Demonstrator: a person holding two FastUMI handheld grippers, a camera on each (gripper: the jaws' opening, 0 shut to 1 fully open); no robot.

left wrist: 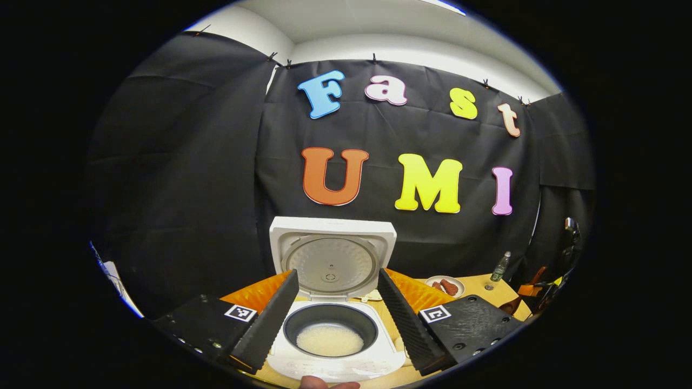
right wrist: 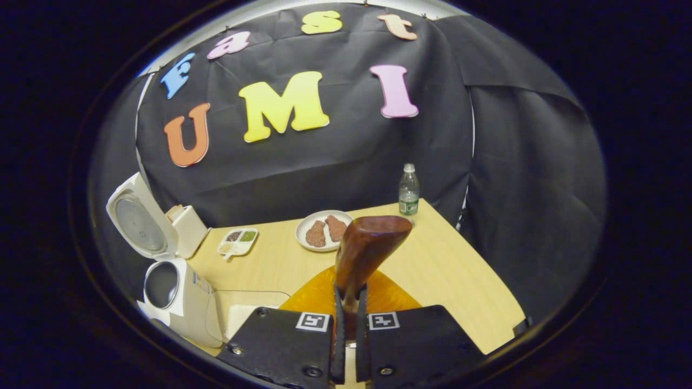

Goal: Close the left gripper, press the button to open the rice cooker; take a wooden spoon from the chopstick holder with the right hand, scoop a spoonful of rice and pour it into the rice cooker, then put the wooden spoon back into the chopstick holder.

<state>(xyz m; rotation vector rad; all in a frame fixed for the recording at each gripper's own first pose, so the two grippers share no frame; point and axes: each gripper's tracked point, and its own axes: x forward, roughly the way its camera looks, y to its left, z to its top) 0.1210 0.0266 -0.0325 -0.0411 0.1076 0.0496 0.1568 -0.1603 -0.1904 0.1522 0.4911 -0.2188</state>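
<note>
Gripping the wooden spoon [right wrist: 363, 254] by its handle, the right gripper [right wrist: 349, 324] is keeping its two fingers [right wrist: 338, 329] narrow, one pressing on each side of the wood, and the spoon is rising upright between them with its bowl at the top. Beyond the spoon, a white plate [right wrist: 323, 229] with two brown pieces of food is lying on the wooden table [right wrist: 448, 270], and a small bottle [right wrist: 408, 192] is standing near the back edge. A small divided tray [right wrist: 238, 241] is lying to the left of the plate. At the far left of the right gripper view the rice cooker [right wrist: 178, 300] is standing open, its lid [right wrist: 135, 219] tilted up, and a clear container [right wrist: 243, 310] is sitting just beside its body. In the left gripper view, the left gripper [left wrist: 338, 305] is holding its fingers [left wrist: 270, 319] wide apart and empty, hanging above the rice cooker [left wrist: 335, 356]. Between the fingers the dark inner pot [left wrist: 330, 327] is showing, with white rice [left wrist: 330, 340] lying on its bottom. The lid [left wrist: 332, 254] is standing upright behind the pot. A fingertip [left wrist: 313, 382] of a person is showing at the bottom edge.
</note>
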